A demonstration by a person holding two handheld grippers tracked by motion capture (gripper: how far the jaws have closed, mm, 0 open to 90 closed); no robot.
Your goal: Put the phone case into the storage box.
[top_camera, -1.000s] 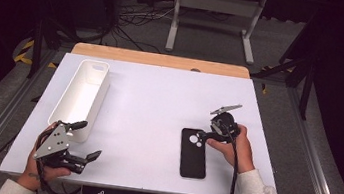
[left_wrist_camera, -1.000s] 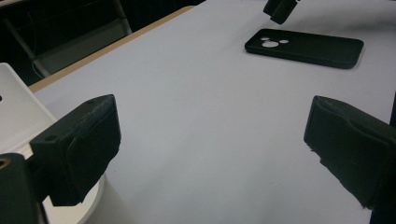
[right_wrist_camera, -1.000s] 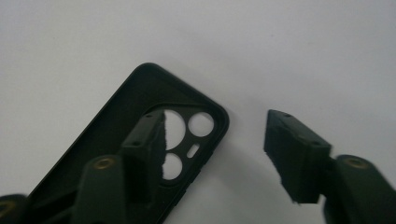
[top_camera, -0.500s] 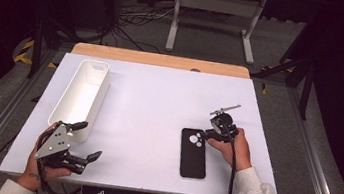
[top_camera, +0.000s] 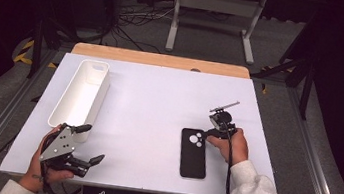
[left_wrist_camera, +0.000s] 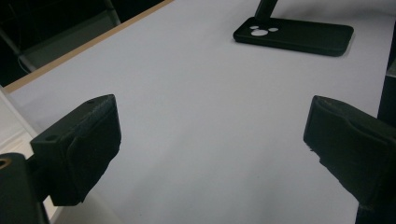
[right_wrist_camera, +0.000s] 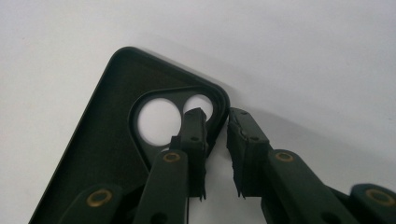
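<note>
A black phone case (top_camera: 193, 155) lies flat on the white table (top_camera: 149, 99), camera cutout toward the far side. My right gripper (top_camera: 210, 131) is at its far right corner. In the right gripper view one jaw sits inside the cutout and the other outside the rim, so the gripper (right_wrist_camera: 215, 114) is shut on the phone case (right_wrist_camera: 93, 154) at that corner. My left gripper (top_camera: 91, 143) is held open over the table's front left, with bare table between its jaws (left_wrist_camera: 210, 135). It faces the phone case (left_wrist_camera: 299, 35) farther off.
A long white bin (top_camera: 105, 88) stands along the table's left side, just beyond the left gripper. A wooden strip (top_camera: 160, 59) borders the far edge. Beyond it are a metal stand (top_camera: 215, 4) and cables on the floor.
</note>
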